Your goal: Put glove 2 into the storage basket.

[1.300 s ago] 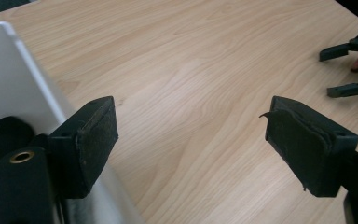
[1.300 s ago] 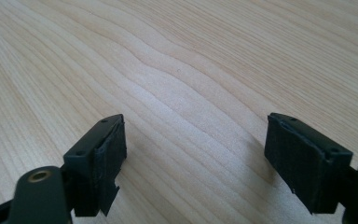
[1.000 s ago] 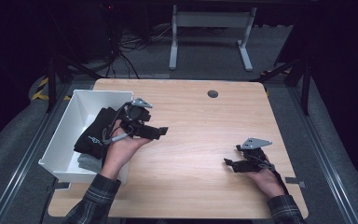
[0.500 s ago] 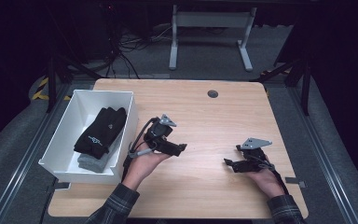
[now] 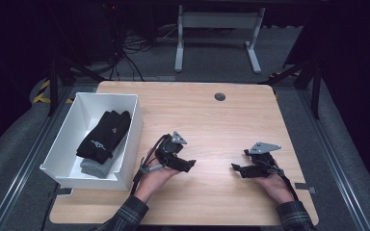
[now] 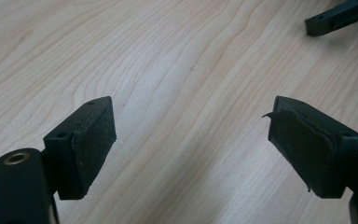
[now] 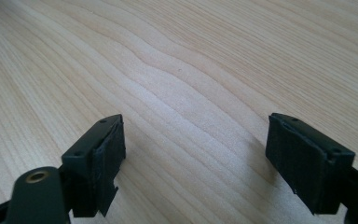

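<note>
A white bin (image 5: 72,139) stands at the table's left side with black folded socks (image 5: 106,132) lying on a grey pair (image 5: 95,167) inside it. My left gripper (image 5: 189,166) rests low over the wooden table (image 5: 212,120) just right of the bin, open and empty; its pads (image 6: 93,144) stand wide apart over bare wood. My right gripper (image 5: 236,169) lies near the front right, also open with nothing between its pads (image 7: 107,158). The tip of the right gripper's jaw (image 6: 340,16) shows at the top right of the left gripper view.
A round cable hole (image 5: 219,96) sits near the table's far edge. Beyond the table are a metal desk frame (image 5: 217,33) and cables on the dark floor. Bare wood lies between the two grippers.
My left gripper has come out from over the bin and moved right and toward the front, empty. The black socks now lie in the bin. The right gripper has stayed still.
</note>
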